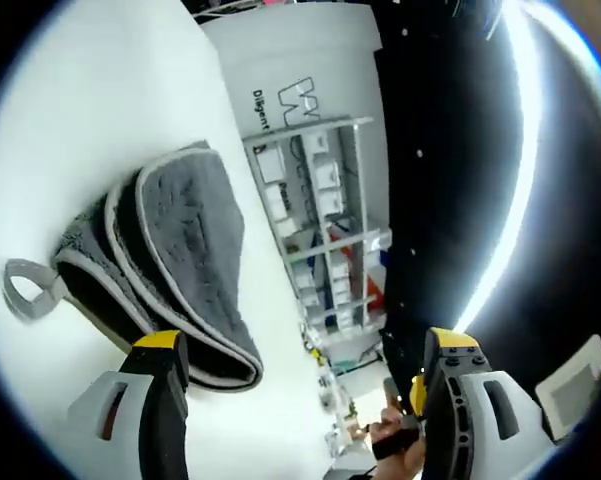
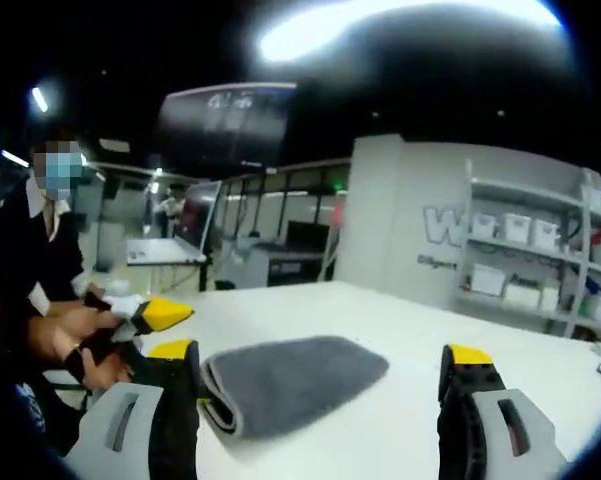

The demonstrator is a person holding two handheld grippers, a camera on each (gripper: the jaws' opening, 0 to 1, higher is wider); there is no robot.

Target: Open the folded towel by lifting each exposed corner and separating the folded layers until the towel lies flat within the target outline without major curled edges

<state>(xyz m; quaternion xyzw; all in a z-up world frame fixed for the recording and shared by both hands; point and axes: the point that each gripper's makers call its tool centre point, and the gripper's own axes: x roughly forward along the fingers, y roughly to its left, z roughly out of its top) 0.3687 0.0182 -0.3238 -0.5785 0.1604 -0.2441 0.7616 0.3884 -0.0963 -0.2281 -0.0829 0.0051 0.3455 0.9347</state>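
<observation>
A grey folded towel (image 1: 175,255) with pale edging lies on the white table (image 1: 90,110); its hanging loop (image 1: 25,290) sticks out at one end. My left gripper (image 1: 305,350) is open, one jaw just over the towel's folded edge, the other past the table edge, nothing between them. In the right gripper view the same towel (image 2: 290,385) lies flat and folded on the table (image 2: 400,330). My right gripper (image 2: 322,352) hovers open just in front of it. The left gripper (image 2: 160,315), held in a person's hands, comes in from the left beside the towel's end.
A person (image 2: 40,260) stands at the table's left end. Shelves with white boxes (image 2: 540,270) and a white wall with lettering (image 2: 440,225) stand behind the table. The same shelves (image 1: 325,220) show beyond the table edge. A desk with a monitor (image 2: 195,235) is further back.
</observation>
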